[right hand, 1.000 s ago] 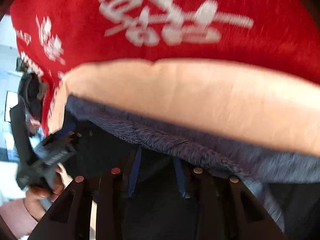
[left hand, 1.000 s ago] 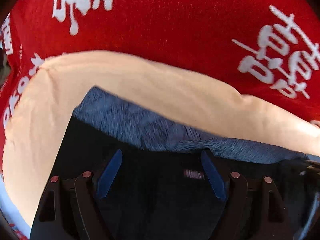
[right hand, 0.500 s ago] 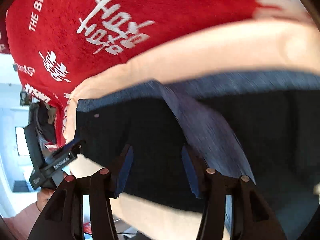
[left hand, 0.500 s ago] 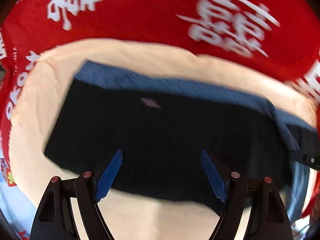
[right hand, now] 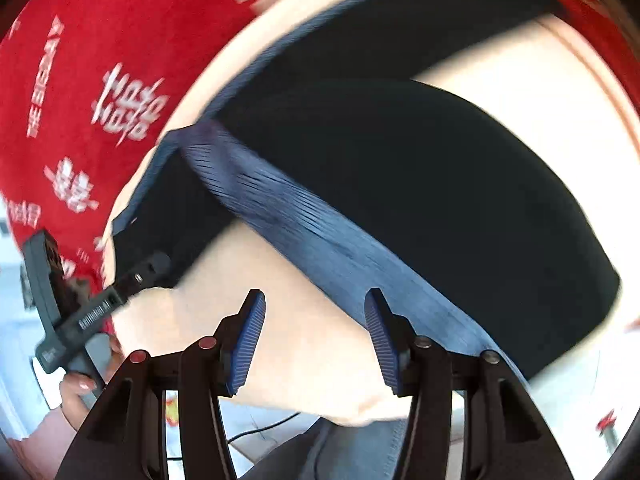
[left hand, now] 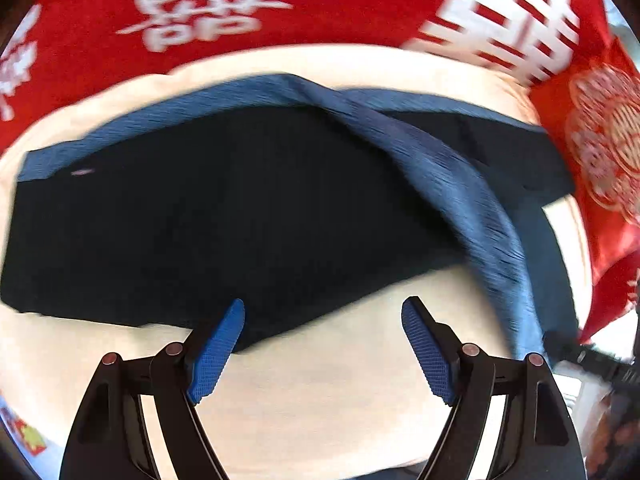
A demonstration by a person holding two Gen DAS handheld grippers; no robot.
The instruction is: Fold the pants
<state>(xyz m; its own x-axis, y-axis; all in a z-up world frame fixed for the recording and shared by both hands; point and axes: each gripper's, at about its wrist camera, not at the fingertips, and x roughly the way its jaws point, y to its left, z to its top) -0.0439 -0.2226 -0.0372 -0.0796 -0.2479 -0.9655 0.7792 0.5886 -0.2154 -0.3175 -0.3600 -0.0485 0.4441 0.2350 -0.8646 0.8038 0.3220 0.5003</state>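
Observation:
Dark navy pants (left hand: 224, 216) with a lighter blue ribbed band (left hand: 460, 184) lie on a cream cloth (left hand: 320, 392). In the left wrist view my left gripper (left hand: 322, 320) is open and empty, just short of the pants' near edge. In the right wrist view the pants (right hand: 420, 176) spread ahead and to the right, with the blue band (right hand: 320, 240) running diagonally toward my right gripper (right hand: 314, 312), which is open and empty above the cream cloth (right hand: 304, 360). The left gripper's body (right hand: 92, 308) shows at the left edge of that view.
A red cloth with white lettering (left hand: 280, 4) lies beyond the cream cloth and shows in the right wrist view (right hand: 92, 92). A red bag with a white pattern (left hand: 600, 152) sits at the right. A cable (right hand: 264, 426) runs on the floor below the table edge.
Both grippers have pulled back from the pants toward the near edge. The pants now lie flat with their near edge visible. The right gripper's fingers have opened wider.

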